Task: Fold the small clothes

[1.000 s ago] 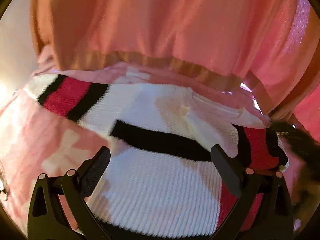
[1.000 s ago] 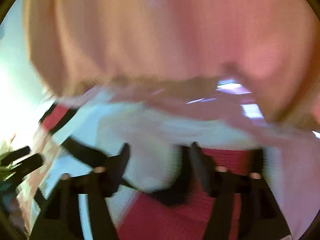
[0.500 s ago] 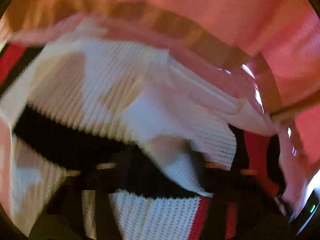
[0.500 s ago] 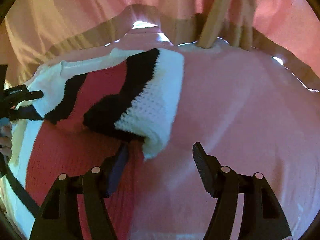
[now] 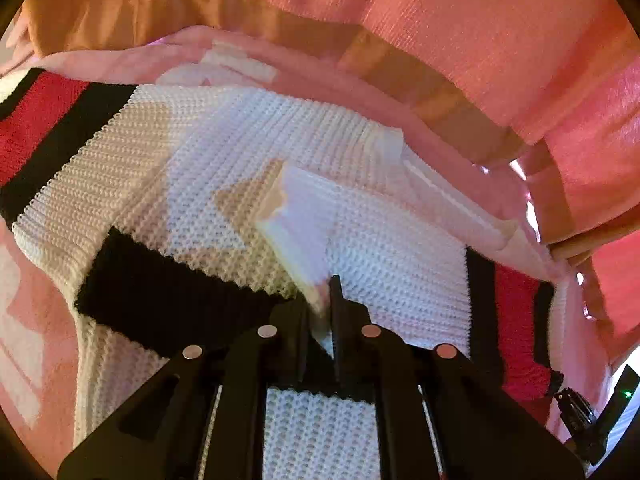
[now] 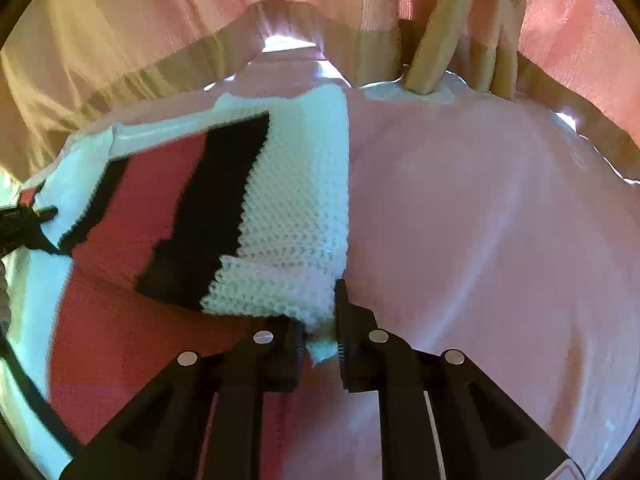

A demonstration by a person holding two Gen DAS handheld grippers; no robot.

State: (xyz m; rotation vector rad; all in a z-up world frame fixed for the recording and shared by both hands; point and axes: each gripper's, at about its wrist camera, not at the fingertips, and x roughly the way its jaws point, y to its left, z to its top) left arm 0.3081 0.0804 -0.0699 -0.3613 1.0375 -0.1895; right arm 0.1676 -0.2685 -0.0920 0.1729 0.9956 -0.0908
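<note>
Currently, the knit sweater (image 5: pixel 224 184) lies spread on a pink bedsheet (image 6: pixel 480 220), with pink curtains (image 5: pixel 460 40) hanging behind it. The sweater is coarse waffle-knit, mainly white, with red panels bordered by black bands. In the right wrist view a sleeve or side section (image 6: pixel 280 216) is folded over the red body. No brand, label or legible writing is visible.

The left claw (image 5: pixel 320 312) is clenched on a raised white fold of the knit near a black band. One second ago its jaws stood wide above the flat fabric. The right claw (image 6: pixel 320 332) has just been closing; its jaws now pinch the white corner of the folded section. Half a second ago that corner lay free between spread jaws. The left claw's tip (image 6: pixel 24 220) shows at the left edge of the right wrist view.
</note>
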